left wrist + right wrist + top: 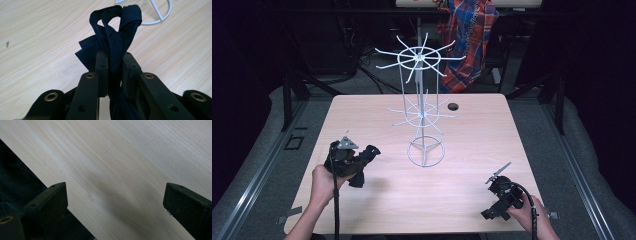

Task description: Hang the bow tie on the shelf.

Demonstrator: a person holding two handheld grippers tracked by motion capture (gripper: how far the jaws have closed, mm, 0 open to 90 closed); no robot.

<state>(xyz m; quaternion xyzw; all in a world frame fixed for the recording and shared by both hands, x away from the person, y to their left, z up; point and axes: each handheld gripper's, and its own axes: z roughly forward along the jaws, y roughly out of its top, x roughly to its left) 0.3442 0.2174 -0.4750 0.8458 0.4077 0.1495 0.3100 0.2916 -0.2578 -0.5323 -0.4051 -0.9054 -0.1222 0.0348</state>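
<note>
The left gripper is clamped on a dark blue cloth, whose folds are pinched between the two black jaws while a knotted loop stands up beyond the tips; in the high view the same cloth is held just above the left part of the wooden table, with a loose end hanging down towards the board. The likely aim is judged to be one of the arms of the white wire rack, which stands near the middle of the table, its ring base to the right of the cloth. For the step to go well, the open loop should be kept foremost and the grip kept firm, so that the loop can be slipped over an upturned hook tip rather than pushed against the wire. The thin arms are spread all round on two tiers, and a careless approach could snag the cloth on a lower arm or tip the light rack. Bare board lies between the cloth and the base of the rack, so a clear lane for the lift is offered. The right gripper is held with its jaws wide apart and nothing between them, close to the near right edge of the table, where little margin is left; it is well apart from the rack and could be brought in to steady the base
</note>
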